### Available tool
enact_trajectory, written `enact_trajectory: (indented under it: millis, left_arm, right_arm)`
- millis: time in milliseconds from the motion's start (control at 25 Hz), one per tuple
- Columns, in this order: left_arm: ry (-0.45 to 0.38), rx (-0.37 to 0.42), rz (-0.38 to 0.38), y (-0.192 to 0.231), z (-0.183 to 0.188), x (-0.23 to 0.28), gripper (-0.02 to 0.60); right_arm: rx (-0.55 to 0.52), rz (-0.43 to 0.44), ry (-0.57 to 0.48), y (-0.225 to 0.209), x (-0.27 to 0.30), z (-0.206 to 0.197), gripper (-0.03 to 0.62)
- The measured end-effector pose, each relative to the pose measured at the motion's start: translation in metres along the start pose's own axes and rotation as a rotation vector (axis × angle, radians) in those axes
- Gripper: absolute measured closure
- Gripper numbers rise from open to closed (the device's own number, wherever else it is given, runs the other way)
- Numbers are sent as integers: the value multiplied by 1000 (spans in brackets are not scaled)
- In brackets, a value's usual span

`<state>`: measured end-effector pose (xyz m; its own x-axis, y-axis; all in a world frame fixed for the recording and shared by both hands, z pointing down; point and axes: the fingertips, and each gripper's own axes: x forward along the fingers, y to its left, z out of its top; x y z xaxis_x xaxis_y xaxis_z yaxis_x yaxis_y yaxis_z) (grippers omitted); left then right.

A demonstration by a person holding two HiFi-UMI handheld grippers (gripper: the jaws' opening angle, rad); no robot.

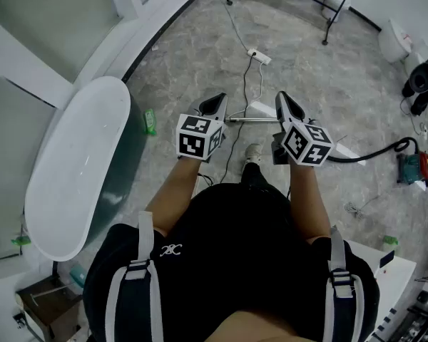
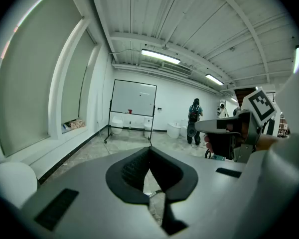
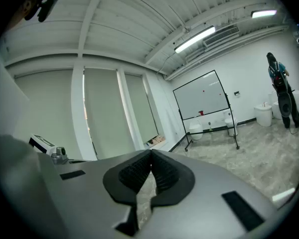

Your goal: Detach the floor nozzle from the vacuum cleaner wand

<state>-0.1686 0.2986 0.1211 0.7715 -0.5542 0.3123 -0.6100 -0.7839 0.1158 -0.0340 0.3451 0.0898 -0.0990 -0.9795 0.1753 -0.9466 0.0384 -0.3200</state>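
The left claw (image 1: 215,104) and the right claw (image 1: 287,104) are held out side by side in front of the person, well above the floor (image 1: 200,63). Each has its jaws together with nothing between them, as both gripper views show: the ribbed pads meet at the tip, and only bare floor shows through the gap below. The wand (image 1: 251,120) lies on the floor, its silver tube showing crosswise in the space between the two claws in the head view. Neither claw touches it. A white part (image 1: 262,108), perhaps the nozzle, lies just beyond the tube and runs under the right claw, so where it meets the wand cannot be told. A black hose (image 1: 374,153) curves off to the right toward a red and teal machine (image 1: 412,167). A power strip (image 1: 260,56) sits farther out, and a white bathtub (image 1: 71,177) stands at the left. The left gripper view shows a whiteboard (image 2: 133,97) by the far wall.
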Motion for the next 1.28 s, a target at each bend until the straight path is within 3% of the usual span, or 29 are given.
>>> enact_trajectory:
  millis: [240, 480, 600, 960, 1280]
  left_arm:
    - [-1, -16, 22, 34, 19, 72, 571]
    - [28, -32, 0, 60, 38, 168, 571]
    - [36, -93, 5, 81, 46, 216, 569]
    - [89, -205, 141, 141, 47, 312, 569]
    - [209, -240, 198, 172, -1, 332, 569]
  right_arm:
    - [-15, 32, 43, -41, 78, 15, 582]
    - [-241, 60, 114, -92, 172, 32, 582]
    - [-282, 92, 171, -117, 223, 31, 582]
    - [-372, 188, 358, -199, 321, 7, 582]
    - [-466, 309, 523, -211, 353, -57, 582]
